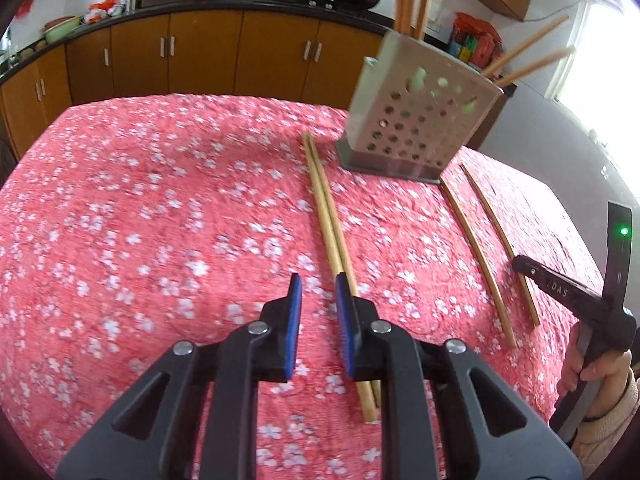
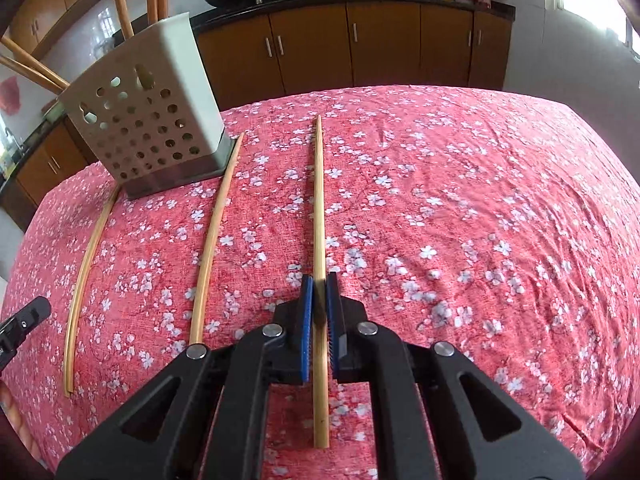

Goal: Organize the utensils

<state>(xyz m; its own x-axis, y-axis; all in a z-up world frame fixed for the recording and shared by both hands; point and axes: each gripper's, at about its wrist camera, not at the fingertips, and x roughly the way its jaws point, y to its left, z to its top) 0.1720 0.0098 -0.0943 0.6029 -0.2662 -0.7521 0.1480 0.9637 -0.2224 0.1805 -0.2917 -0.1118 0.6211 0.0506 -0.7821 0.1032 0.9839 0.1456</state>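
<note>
A perforated metal utensil holder [image 1: 420, 120] [image 2: 152, 128] stands on the pink flowered tablecloth [image 1: 160, 200] with several chopsticks upright in it. A pair of wooden chopsticks [image 1: 326, 232] lies side by side in front of it. My left gripper [image 1: 319, 280] hangs over their near part, open, with only cloth showing between its blue pads; the pair passes under the right finger. Two single chopsticks lie further right. My right gripper [image 2: 319, 280] is shut on the rightmost one [image 2: 319, 200] [image 1: 496, 224], pads pressed on both sides. The middle chopstick [image 2: 214, 232] [image 1: 472, 248] lies free.
Brown kitchen cabinets [image 2: 380, 40] with woks on the counter run behind the table. A hand [image 1: 592, 368] holds the right gripper's handle at the right edge of the left wrist view. The left gripper's tip [image 2: 28, 316] shows at the left edge of the right wrist view.
</note>
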